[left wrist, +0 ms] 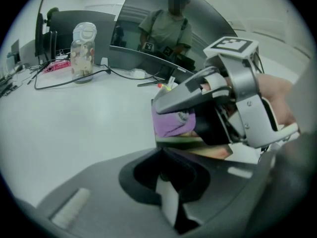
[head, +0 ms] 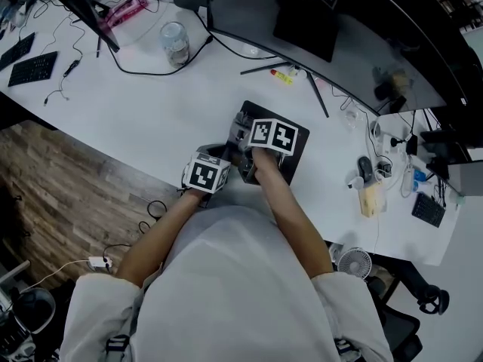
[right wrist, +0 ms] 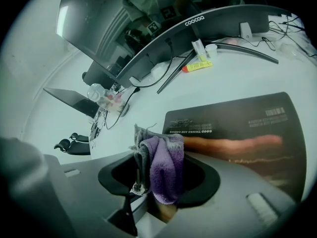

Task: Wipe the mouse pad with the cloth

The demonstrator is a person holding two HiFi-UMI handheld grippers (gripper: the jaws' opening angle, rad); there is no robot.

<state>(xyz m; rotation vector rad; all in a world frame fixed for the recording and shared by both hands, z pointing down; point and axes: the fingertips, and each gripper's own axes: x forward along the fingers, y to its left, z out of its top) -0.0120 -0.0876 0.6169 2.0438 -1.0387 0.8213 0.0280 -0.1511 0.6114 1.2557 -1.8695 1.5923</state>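
The right gripper (right wrist: 143, 190) had its two jaws pinched narrow on one bunched purple-and-grey cloth (right wrist: 163, 167), which hung from between them over the near left corner of the single black mouse pad (right wrist: 237, 118). Whether the cloth pressed on the pad or hung just above it could not be told. The left gripper (left wrist: 171, 209) sat just to the left of the right one, at the pad's near left edge, its jaws drawn together with nothing seen between them. The pad lay flat on the white desk (head: 151, 119), near the person, with a pale printed band running across it. Farther off stood one curved monitor (head: 302, 21), and to the far left of the pad, well apart from it, one clear jar (head: 174, 44).
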